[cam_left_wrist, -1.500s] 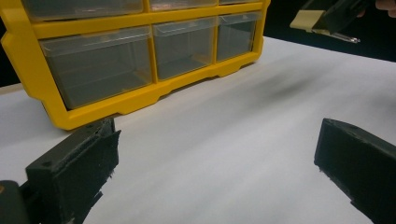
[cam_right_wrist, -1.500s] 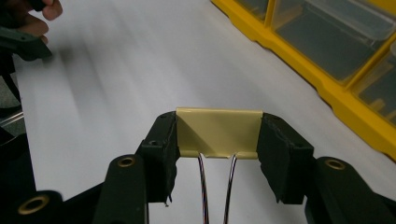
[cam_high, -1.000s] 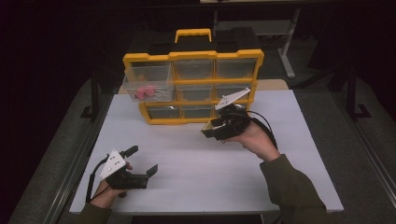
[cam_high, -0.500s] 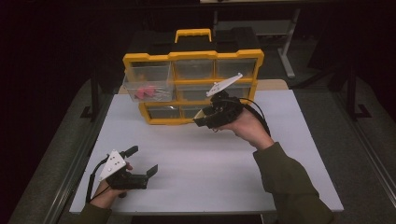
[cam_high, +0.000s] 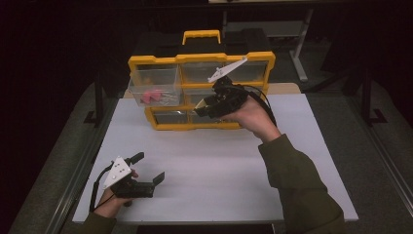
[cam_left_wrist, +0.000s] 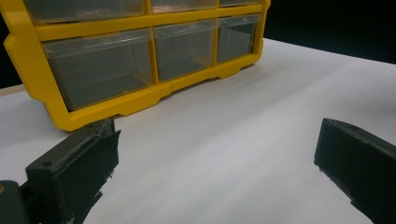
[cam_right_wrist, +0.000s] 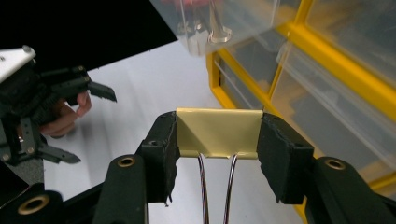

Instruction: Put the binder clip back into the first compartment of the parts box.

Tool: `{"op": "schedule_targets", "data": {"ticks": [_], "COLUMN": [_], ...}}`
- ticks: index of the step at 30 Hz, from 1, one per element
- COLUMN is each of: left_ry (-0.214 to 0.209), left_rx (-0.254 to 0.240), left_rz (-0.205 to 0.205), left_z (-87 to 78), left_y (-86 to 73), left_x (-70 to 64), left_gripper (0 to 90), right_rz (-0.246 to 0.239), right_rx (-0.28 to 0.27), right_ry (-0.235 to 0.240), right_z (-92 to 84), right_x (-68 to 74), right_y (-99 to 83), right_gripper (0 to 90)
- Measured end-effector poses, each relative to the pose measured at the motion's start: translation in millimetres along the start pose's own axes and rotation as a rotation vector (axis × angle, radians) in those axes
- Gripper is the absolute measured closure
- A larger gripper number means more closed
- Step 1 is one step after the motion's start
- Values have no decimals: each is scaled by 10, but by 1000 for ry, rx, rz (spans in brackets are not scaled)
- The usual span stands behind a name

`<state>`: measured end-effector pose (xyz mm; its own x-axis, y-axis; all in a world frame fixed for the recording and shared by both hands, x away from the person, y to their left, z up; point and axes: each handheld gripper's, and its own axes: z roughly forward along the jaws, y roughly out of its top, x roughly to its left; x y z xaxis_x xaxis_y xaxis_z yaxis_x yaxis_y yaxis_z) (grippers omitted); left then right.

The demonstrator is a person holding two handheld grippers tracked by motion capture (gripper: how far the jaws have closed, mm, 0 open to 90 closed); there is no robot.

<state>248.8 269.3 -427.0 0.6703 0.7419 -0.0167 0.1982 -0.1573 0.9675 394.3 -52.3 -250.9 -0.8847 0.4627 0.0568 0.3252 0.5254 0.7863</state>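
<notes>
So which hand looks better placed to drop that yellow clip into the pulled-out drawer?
Right. Its tool already grips the clip, raised just under the open drawer. The left tool sits open, low on the table.

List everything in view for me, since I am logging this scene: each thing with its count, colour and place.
organiser cabinet: one, yellow frame with clear drawers, at the table's far side.
pulled-out drawer: one, clear, top left of the cabinet, holding pink bits.
binder clip: one, pale yellow with wire handles, between the right gripper's pads.
table: one, white top.
left gripper: one, black, near left on the table, jaws open and empty.
right gripper: one, black, raised before the cabinet, shut on the clip.
</notes>
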Motion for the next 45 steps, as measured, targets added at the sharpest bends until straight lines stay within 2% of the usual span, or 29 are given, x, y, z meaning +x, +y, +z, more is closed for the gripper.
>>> {"op": "schedule_targets", "data": {"ticks": [2,3,6,10,11,14,15,18,19,21,28,31,36,37,39,41,43,45], "left_ry": [1,1,1,-1,-2,-1,0,2,1,-2,-4,-6,-1,-1,-4,-3,-5,-4], "left_rx": [4,2,0,4,3,3,2,21,23,30,24,27,11,11,10,22,9,8], "left_rz": [4,4,-4,3,2,0,-4,10,12,14,11,15,2,2,3,13,7,4], "left_z": [2,1,-6,1,3,-1,-2,-12,-11,-14,-7,-7,-7,-7,-8,-17,-12,-16], "left_y": [-6,-7,-1,0,-4,-5,-5,2,1,0,-1,-3,-5,-4,-3,0,-2,0], "left_x": [-2,-1,3,-3,-5,-1,0,6,2,-1,3,1,11,11,8,7,2,1], "left_gripper": [0,0,0,0,0,0,0,0,0,0,0,0,0,0,0,0,0,0], "right_rz": [11,-7,1,-13,-3,-18,1,-8,-30,-7,-28,-41,-19,-39,-25,-46,-24,-28], "right_rx": [0,-5,-11,-23,-24,-32,-30,-41,-46,-44,-67,-73,-85,-90,-91,-95,-87,-88], "right_ry": [2,1,0,-1,-1,-1,0,-1,-3,0,-11,-12,-8,-12,-8,-11,-9,-7], "right_z": [-15,-16,-42,-75,-85,-105,-116,-145,-147,-163,-207,-199,-180,-174,-169,-149,-143,-118], "right_x": [5,-9,-12,-30,-23,-31,-15,-16,-30,-8,-13,-24,-12,-26,-17,-28,-11,-6], "right_y": [56,73,162,260,285,343,361,428,440,489,671,750,909,926,984,1043,1096,1158], "right_gripper": [489,489,489,489,489,489,489,489,489,490,489,490,489,489,489,490,489,489]}}
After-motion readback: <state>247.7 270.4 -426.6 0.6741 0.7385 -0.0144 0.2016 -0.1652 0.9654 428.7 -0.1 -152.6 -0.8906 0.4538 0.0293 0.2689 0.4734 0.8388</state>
